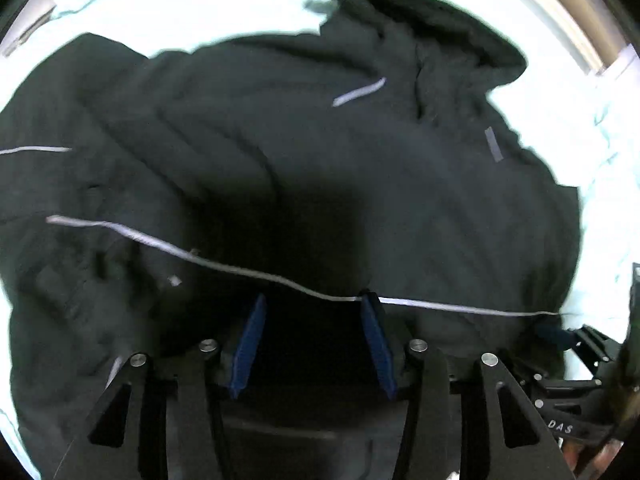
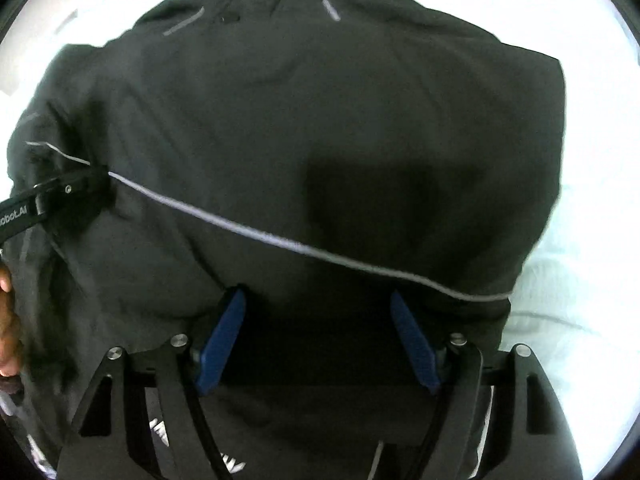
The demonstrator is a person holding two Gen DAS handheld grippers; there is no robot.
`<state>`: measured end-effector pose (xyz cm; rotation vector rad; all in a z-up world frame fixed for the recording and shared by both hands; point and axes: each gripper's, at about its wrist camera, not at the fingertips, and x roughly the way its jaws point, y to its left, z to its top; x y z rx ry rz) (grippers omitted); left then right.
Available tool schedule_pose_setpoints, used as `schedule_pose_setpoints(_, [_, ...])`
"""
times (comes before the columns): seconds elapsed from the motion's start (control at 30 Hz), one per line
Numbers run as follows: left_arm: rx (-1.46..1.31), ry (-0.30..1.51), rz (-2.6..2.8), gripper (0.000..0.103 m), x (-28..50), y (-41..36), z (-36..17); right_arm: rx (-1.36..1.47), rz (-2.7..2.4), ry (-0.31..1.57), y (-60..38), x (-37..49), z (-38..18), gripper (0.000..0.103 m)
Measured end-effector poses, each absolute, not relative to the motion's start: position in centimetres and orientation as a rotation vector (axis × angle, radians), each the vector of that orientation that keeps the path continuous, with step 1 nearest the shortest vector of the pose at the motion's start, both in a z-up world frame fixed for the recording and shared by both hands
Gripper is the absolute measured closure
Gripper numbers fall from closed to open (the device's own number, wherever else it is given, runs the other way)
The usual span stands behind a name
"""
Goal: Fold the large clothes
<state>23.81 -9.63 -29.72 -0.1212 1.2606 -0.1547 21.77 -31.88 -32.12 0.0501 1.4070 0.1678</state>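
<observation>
While both grippers are hanging nose-down over the bed, a black jacket (image 1: 320, 168) is lying spread across the pale sheet (image 1: 192, 4), filling most of both views, its collar end pointing away and a thin grey stripe (image 1: 224, 268) running across the cloth close to the fingertips.

Starting on the left, the left gripper (image 1: 314, 306) is standing released, its blue pads (image 1: 250, 344) parted with only dark cloth below and nothing pinched between them; one pad tip is reaching the grey stripe, though whether it is pressing on it I cannot tell. The left half of the jacket is looking rumpled and puffed, which is probably why this gripper is positioned here, ready to take a new hold for a fold.

Moving right, the right gripper (image 2: 318, 300) is also standing released, its pads (image 2: 218, 344) wide apart just above the smoother half, near the grey stripe (image 2: 256, 232) and the jacket's (image 2: 340, 120) side edge. It seems placed to match the other gripper along one fold line.

Around the jacket, the sheet (image 2: 580, 240) is showing wrinkled at the right. A hand (image 2: 8, 320) is showing at the far left edge of the right view, and the other gripper's black frame is reaching in beside it. Nothing else is lying on the cloth; the bulky folds at the left are the likeliest hindrance.
</observation>
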Motion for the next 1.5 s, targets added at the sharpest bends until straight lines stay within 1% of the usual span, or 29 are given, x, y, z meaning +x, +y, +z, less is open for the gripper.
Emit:
schedule_pose_setpoints(0.13, [-0.158, 1.171, -0.151, 0.051, 19.8, -8.7, -24.8, 0.153, 0.225, 1.355, -33.3, 18.2, -28.3, 0.026])
schedule_pose_setpoints(0.23, [-0.213, 1.139, -0.135, 0.051, 16.0, -7.5, -22.4, 0.192, 0.238, 1.354, -33.5, 14.8, -26.4, 0.026])
schedule_pose_setpoints(0.33, [-0.249, 1.127, -0.124, 0.051, 13.0, -6.4, -21.0, 0.24, 0.263, 1.36, -33.8, 10.0, -25.7, 0.026])
schedule_pose_setpoints(0.43, [-0.269, 1.114, -0.12, 0.05, 9.7, -4.1, -19.8, 0.234, 0.281, 1.358, -33.0, 7.6, -25.1, 0.026])
schedule_pose_setpoints(0.6, [-0.318, 1.106, -0.091, 0.047, 8.0, 0.9, -19.0, 0.245, 0.272, 1.35, -30.5, 5.8, -23.6, 0.026])
schedule_pose_setpoints(0.7, [-0.339, 1.103, -0.072, 0.045, 8.1, 4.3, -18.8, 0.282, 0.262, 1.323, -29.0, 5.0, -22.0, 0.026])
schedule_pose_setpoints(0.9, [-0.374, 1.075, -0.006, 0.043, 8.3, 14.0, -17.6, 0.327, 0.278, 1.285, -22.2, 5.6, -19.9, 0.026])
schedule_pose_setpoints(1.17, [-0.432, 1.026, 0.085, 0.043, 11.4, 26.1, -17.9, 0.344, 0.273, 1.31, -13.7, 7.4, -20.7, 0.026])
schedule_pose_setpoints(1.3, [-0.509, 0.992, 0.133, 0.043, 14.4, 32.2, -19.1, 0.345, 0.22, 1.328, -12.2, 7.8, -21.0, 0.026])
schedule_pose_setpoints(1.5, [-0.668, 0.946, 0.154, 0.042, 20.8, 41.0, -22.8, 0.341, 0.116, 1.378, -12.2, 8.8, -22.3, 0.026])
